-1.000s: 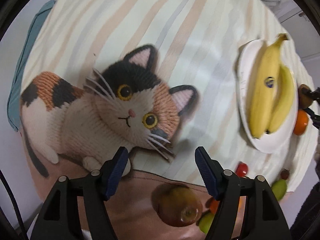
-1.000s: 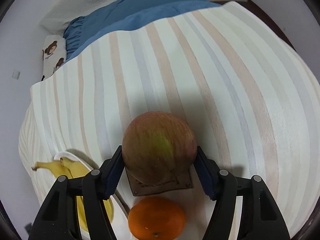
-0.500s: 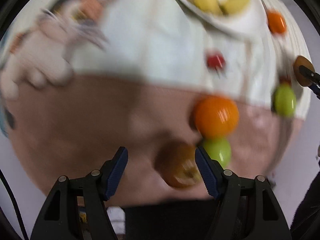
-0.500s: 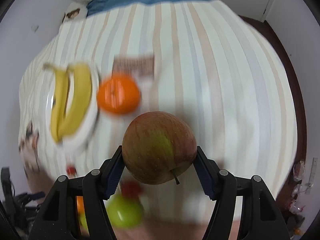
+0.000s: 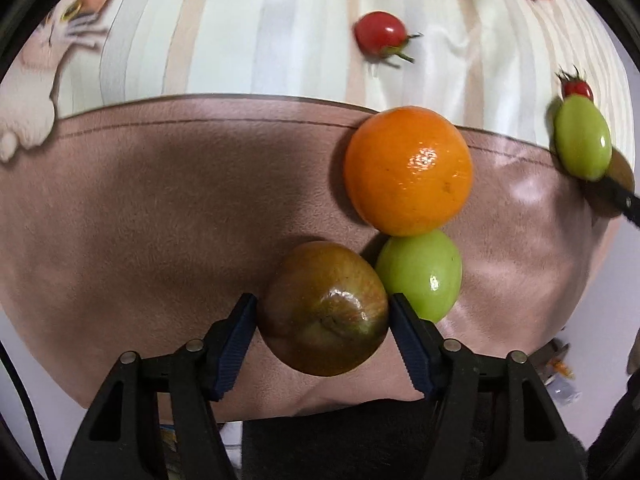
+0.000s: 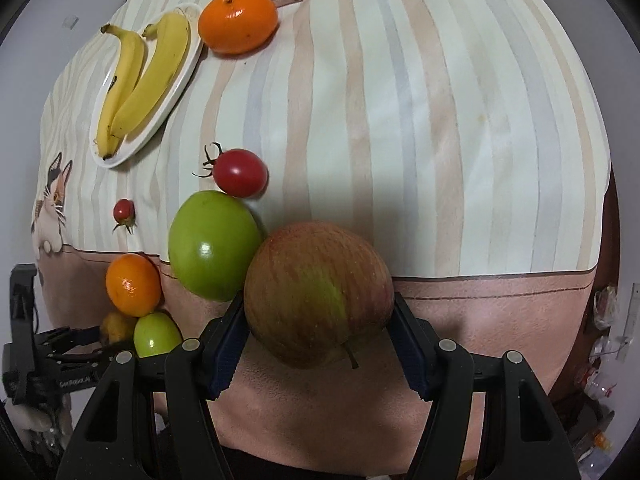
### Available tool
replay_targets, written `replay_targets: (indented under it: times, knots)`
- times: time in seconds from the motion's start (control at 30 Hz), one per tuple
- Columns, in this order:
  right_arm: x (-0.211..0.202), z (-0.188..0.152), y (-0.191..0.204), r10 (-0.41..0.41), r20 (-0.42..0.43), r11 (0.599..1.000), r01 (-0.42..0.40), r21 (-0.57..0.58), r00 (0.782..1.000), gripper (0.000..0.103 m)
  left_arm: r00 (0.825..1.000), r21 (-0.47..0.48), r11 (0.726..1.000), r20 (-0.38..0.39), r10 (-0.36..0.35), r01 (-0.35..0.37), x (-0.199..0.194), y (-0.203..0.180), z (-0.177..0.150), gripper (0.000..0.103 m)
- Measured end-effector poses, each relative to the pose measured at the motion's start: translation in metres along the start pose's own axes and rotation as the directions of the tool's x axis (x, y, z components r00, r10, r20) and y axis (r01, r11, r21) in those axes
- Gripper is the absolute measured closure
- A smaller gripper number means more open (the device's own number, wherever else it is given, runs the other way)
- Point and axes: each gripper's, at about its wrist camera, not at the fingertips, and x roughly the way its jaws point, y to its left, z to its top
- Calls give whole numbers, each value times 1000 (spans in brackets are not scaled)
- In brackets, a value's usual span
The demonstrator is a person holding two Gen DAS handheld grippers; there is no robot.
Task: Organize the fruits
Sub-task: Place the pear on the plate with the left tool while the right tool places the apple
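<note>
Two jaws: right clamps red apple, stem camera-ward; left closing on dark apple.

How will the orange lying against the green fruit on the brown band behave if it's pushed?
The orange is round, so it will probably roll, though the soft blanket should stop it quickly. It appears to touch the green fruit, so a push that way would likely shove both. Its peel looks dimpled and glossy: probably firm and fairly easy to grip.

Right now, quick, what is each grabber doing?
Left gripper: jaws closing around a dark reddish apple, pads at its sides.
Right gripper: shut on a red-green apple.
</note>
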Motion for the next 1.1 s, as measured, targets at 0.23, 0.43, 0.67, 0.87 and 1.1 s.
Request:
replay_targets:
  times: [0.23,0.43,0.67,0.87,1.1]
  knots:
    - [14,5,2,11,-4,999,-11,43,1000,33,998,-65,997,-27,-51,49,11,15,4,31]
    - [12,4,2,-4,7,999,3,33,1000,33,1000,-26,1000,22,-2,2,2,19,-4,39]
    - [1,2,9,-32,24,999,33,-8,999,34,981,-1,986,103,165,-165,-22,26,-2,39]
    - [7,5,6,-16,28,999,15,29,999,33,989,-43,989,33,146,-144,-18,53,26,37]
    - [15,18,-7,28,33,993,-31,115,999,33,971,-14,971,17,239,-239,-2,58,36,40]
